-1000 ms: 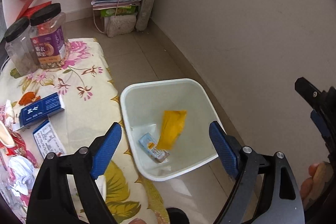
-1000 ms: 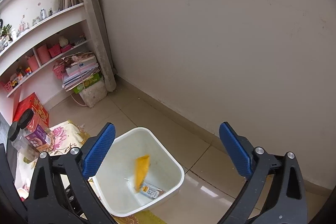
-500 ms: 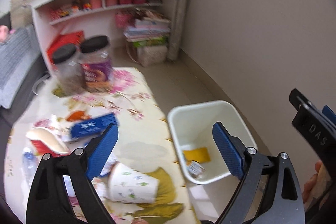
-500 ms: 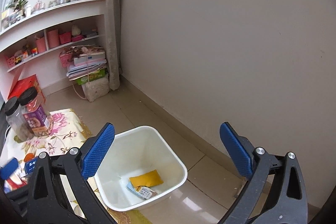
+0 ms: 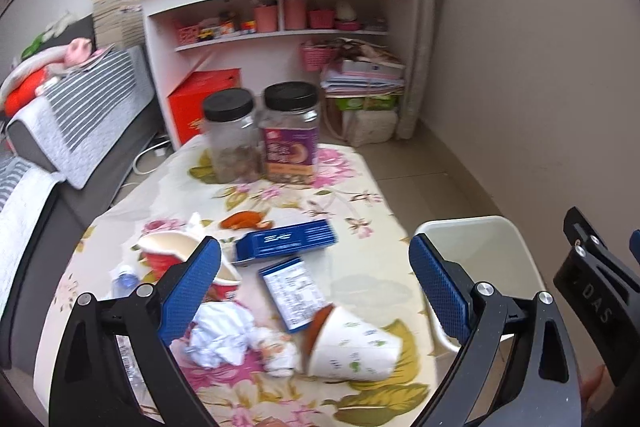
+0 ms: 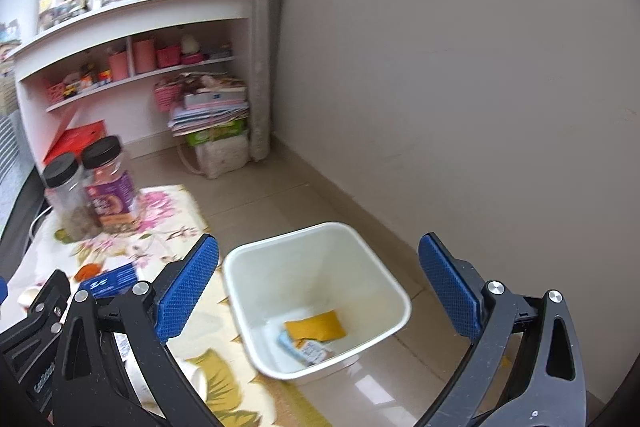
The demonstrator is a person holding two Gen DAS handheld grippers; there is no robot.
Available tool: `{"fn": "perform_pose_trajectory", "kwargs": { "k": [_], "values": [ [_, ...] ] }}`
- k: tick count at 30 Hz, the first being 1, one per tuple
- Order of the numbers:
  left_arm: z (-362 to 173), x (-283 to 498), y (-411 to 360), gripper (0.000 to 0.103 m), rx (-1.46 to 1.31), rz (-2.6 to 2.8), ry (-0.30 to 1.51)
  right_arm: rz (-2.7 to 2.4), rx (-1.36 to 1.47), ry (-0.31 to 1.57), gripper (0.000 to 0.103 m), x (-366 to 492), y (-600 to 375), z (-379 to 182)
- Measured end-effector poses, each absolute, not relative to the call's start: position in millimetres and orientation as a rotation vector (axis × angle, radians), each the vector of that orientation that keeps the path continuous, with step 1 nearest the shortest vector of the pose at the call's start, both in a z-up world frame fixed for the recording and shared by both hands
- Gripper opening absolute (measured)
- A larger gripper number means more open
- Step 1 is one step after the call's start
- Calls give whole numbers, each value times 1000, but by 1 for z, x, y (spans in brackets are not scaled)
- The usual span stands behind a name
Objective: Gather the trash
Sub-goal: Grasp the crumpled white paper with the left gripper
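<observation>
Glossy white plastic bin (image 6: 316, 307), shiny tiled floor (image 6: 400, 383), floral cloth table cover (image 5: 352, 195) — crumpled paper tissue (image 5: 224, 335), clear plastic jars (image 5: 290, 139)

Left claw (image 5: 314, 289) gaping wide, blue pads (image 5: 191, 289) holding nothing, tilting downward; right claw (image 6: 318, 291) likewise spreading wide and gripping nothing, hovering alongside; its black frame is showing at the left view's right edge.

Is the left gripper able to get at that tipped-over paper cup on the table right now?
Probably yes. The left gripper is open and empty, and the paper cup lies on its side just ahead of it, between the fingers' lines. Only crumpled tissue sits beside it; nothing covers it.
</observation>
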State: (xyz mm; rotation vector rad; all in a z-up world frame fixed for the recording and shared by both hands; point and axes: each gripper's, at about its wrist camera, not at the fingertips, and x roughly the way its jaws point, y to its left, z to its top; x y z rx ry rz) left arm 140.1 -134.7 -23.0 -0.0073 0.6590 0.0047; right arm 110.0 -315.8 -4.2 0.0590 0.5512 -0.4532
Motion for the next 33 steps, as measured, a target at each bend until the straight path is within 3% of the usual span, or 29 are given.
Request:
{"fn": "perform_pose_trajectory", "kwargs": {
  "k": [10, 21, 29, 31, 32, 33],
  "values": [
    [-56, 149, -73, 92, -53, 90, 749, -330, 1, 657, 96, 133, -254, -29],
    [-135, 197, -16, 92, -112, -62, 1216, -264, 18, 741, 96, 151, -230, -45],
    [-170, 203, -15, 92, -143, -85, 1325, -230, 31, 792, 96, 160, -228, -52],
    [-174, 203, -14, 81, -143, -90, 1341, -219, 23, 804, 96, 161, -226, -54],
    [-175, 202, -15, 69, -137, -104, 1355, -213, 20, 808, 96, 161, -225, -55],
    [-176, 201, -14, 67, -131, -115, 1364, -208, 16, 811, 96, 160, -224, -55]
  ]
}}
